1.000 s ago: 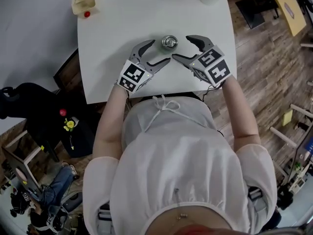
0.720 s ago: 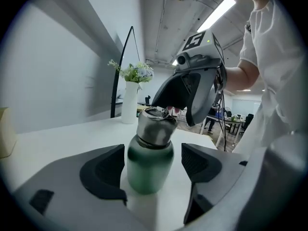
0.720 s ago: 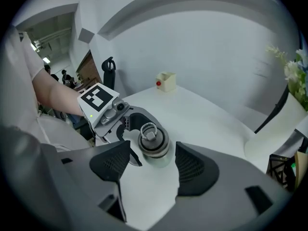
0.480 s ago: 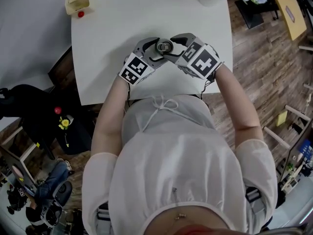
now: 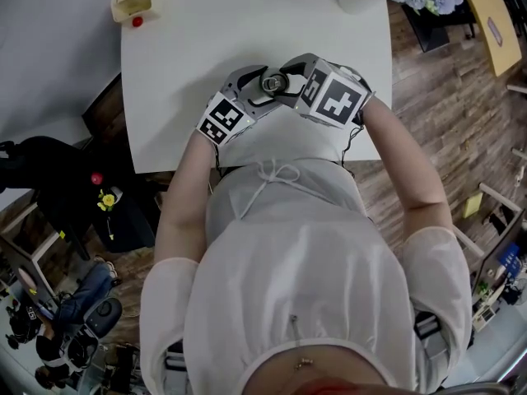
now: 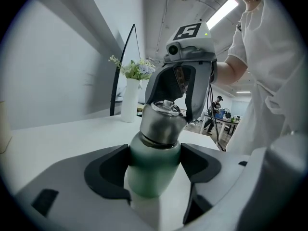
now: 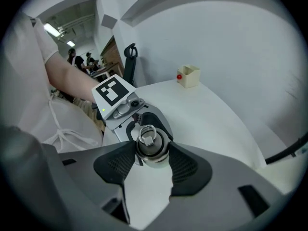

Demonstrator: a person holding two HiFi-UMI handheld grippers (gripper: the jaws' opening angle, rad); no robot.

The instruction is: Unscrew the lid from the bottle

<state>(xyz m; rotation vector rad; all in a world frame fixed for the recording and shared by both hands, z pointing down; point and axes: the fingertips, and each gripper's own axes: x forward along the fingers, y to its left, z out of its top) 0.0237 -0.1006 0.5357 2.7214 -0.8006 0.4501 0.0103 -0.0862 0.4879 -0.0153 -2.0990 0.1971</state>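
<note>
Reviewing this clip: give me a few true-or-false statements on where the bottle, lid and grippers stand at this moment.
1. The left gripper holds the bottle by its green body. True.
2. The lid is already off. False: it sits on the bottle, between the fingers of the right gripper, which are closing on it.
3. The bottle lies on its side. False: it stands upright on the table.
4. A vase of flowers stands on the table. True.
5. The small box touches the bottle. False: it sits apart, at a far corner.
</note>
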